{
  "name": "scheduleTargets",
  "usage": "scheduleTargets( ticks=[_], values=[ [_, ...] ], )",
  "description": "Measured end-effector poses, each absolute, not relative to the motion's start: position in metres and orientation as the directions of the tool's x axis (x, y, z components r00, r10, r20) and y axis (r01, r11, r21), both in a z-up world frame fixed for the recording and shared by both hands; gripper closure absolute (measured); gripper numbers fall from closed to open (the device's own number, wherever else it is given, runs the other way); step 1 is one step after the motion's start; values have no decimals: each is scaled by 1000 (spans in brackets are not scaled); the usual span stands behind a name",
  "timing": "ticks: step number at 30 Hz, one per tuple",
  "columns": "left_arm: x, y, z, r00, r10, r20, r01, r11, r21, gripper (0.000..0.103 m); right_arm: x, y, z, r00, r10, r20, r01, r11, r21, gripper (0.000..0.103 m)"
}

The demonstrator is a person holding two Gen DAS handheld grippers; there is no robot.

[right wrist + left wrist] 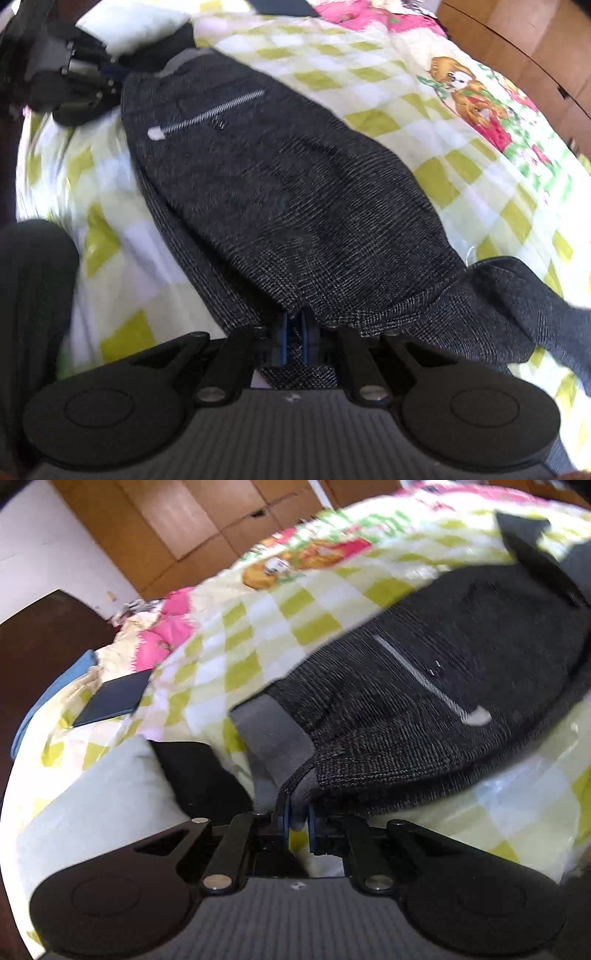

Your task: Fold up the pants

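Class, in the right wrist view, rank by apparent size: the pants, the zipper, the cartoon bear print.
1. pants
2. bear print
3. zipper
The zipper is long but thin, so bear versus zipper is close.

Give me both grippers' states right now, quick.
Left gripper: shut on the pants at the waistband end.
Right gripper: shut on the pants, gripping the dark fabric's near edge.

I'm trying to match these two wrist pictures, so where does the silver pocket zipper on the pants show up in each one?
Left wrist view: zipper right of centre, slanting down to the right.
Right wrist view: zipper upper left, slanting up to the right.
Shared landmark: cartoon bear print on the checked bedspread.
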State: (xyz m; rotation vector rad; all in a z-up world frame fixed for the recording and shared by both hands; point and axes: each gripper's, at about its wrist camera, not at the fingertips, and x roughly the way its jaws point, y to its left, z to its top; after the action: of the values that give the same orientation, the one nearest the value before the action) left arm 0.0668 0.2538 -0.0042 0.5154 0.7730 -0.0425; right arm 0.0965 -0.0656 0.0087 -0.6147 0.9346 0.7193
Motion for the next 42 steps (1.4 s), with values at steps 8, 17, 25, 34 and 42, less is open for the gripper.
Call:
scheduleTargets(
  ticks=[8,17,25,34,42],
  values=[
    [71,260,17,824,182,-536,109,878,466,77,87,-64,23,429,314,-847,-742,658,-132,99],
    [68,258,-33,727,319,-608,124,810,574,70,70,-37,-15,390,303,-870,-761,638,-119,95],
    [35,251,4,742,338,-579,46,836,547,70,65,-89,19,456,368,-811,-652,758,-23,76],
    [53,132,37,811,17,-585,281,865,415,70,158,-213,37,601,255,-758,-266,958,111,69],
    [115,18,16,778,-240,-581,456,851,259,68,314,-300,37,647,105,-755,132,960,247,53]
  ],
)
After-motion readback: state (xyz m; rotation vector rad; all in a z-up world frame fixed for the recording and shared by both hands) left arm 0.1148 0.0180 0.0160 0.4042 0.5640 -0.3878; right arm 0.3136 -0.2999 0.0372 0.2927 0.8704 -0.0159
